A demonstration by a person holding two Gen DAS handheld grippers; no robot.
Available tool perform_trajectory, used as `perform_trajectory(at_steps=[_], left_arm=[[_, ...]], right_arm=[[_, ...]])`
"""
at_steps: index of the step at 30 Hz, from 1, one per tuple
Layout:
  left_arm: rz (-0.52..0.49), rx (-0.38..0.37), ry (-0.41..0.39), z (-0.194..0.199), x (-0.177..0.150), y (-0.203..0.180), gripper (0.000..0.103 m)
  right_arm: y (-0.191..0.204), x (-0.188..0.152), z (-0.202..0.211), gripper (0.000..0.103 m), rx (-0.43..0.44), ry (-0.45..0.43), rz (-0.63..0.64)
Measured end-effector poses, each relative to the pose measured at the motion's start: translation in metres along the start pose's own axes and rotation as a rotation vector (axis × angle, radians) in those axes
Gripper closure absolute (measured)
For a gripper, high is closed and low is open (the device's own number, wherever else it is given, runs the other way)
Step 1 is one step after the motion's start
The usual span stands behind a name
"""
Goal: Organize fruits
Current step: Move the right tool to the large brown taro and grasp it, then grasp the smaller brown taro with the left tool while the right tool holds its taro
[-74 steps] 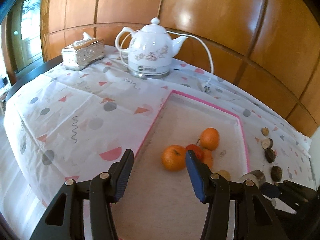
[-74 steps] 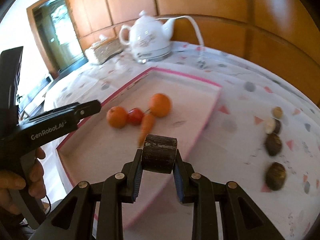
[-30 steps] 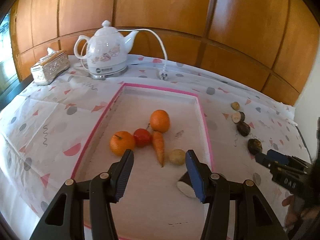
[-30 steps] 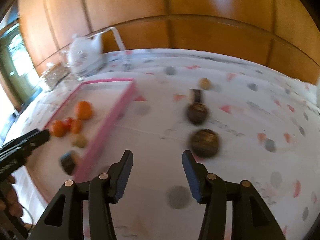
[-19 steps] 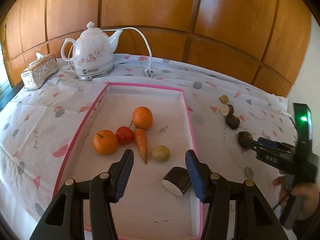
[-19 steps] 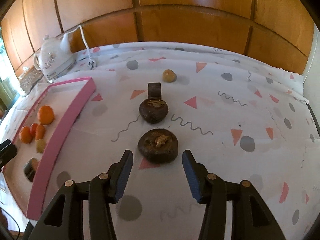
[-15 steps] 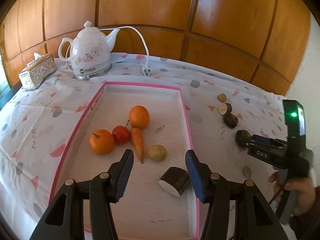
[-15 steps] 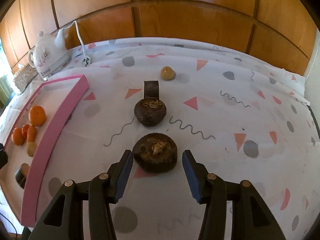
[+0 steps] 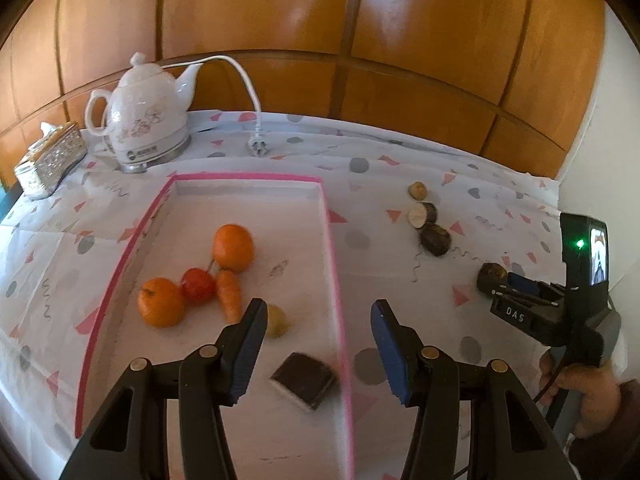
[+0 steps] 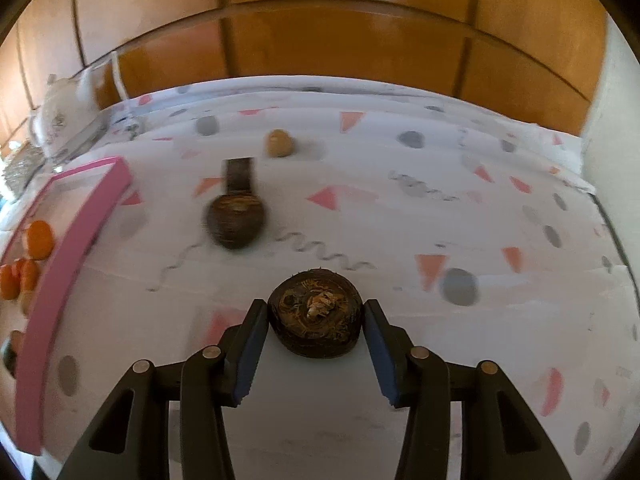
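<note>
Right now the only readable writing is "DAS" in white on the right gripper point(image 9: 516, 286), showing in the left wrist view beside a small lit screen and green light; the teapot point(image 9: 146, 120) has a dark label too small to read.

Right wrist view is showing the right gripper point(image 10: 316, 320) with its fingers point(image 10: 252, 344) apart, straddling a round dark brown fruit point(image 10: 316, 322) with a dried fibrous top, sitting on the table point(image 10: 480, 240); contact with the pads cannot be told. Beyond it a second dark round fruit point(image 10: 236, 222), a dark cut piece point(image 10: 239, 176) and a small tan fruit point(image 10: 280, 143) are lying in a row, blurred.

Left wrist view is showing what the other barely catches: the pink-rimmed tray point(image 9: 334, 264) holding two oranges point(image 9: 233, 247), a red fruit point(image 9: 197, 286), a carrot point(image 9: 230, 295), a small yellowish fruit point(image 9: 278, 322) and a dark cut chunk point(image 9: 306, 380) with a pale face by the right rim. Left gripper point(image 9: 318, 340) is hanging over the tray's near end, fingers point(image 9: 250, 344) wide apart, gripping nothing. A silver tissue box point(image 9: 50, 158) and a white plug point(image 9: 258, 148) are sitting behind the tray.
</note>
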State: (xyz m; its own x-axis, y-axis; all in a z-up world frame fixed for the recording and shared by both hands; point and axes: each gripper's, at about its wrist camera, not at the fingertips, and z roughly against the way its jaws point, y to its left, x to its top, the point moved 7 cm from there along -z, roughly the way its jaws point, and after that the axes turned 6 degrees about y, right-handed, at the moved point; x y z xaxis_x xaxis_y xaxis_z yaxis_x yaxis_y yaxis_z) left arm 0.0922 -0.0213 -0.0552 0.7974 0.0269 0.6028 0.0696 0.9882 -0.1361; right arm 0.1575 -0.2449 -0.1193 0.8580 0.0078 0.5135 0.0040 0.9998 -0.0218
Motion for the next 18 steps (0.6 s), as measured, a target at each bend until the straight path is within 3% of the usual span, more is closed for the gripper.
perform_trajectory(at_steps=[6,18], left_arm=[[-0.026,-0.022,0.012,-0.009,0.01,-0.02,0.048],[-0.071,-0.034,0.041,-0.03,0.021,-0.055,0.048]], right_arm=[[-0.024,-0.004,0.0,0.054,-0.011,-0.027,-0.05],[-0.027,-0.008,0.0,0.054,0.009,-0.057,-0.068]])
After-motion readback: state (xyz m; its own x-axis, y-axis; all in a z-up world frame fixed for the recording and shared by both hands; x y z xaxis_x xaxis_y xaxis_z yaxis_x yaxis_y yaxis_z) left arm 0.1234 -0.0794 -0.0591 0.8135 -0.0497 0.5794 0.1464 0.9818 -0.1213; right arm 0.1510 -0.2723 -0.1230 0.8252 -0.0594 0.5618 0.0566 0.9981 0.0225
